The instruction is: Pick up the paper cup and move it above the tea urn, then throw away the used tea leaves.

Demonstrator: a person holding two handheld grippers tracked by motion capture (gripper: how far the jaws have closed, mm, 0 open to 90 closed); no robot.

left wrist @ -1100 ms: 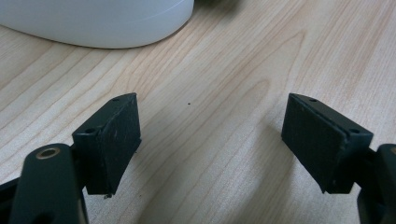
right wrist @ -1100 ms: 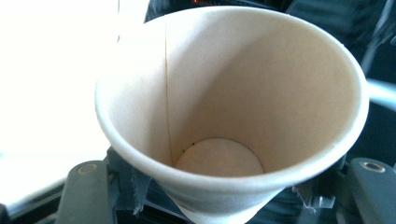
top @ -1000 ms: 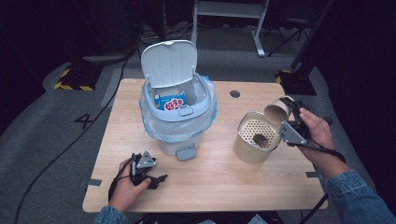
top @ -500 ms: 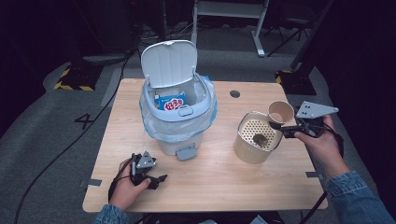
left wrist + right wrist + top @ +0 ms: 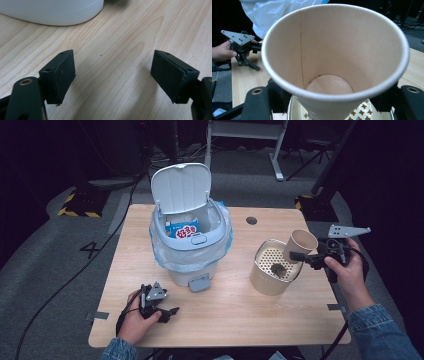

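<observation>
The right gripper [image 5: 302, 256] pinches a paper cup [image 5: 300, 245] between its fingers, tilted over the perforated strainer basket [image 5: 260, 275] where a dark clump lies; a harder squeeze could crumple the thin wall, and any liquid left at the bottom could drip onto the table [image 5: 235, 315] if the cup tips away from the basket. The lined bin [image 5: 192, 250], lid up, stands well apart with bare table between, while the left gripper [image 5: 167, 314] rests near the front edge, fingers [image 5: 60, 75] spread and empty.
</observation>
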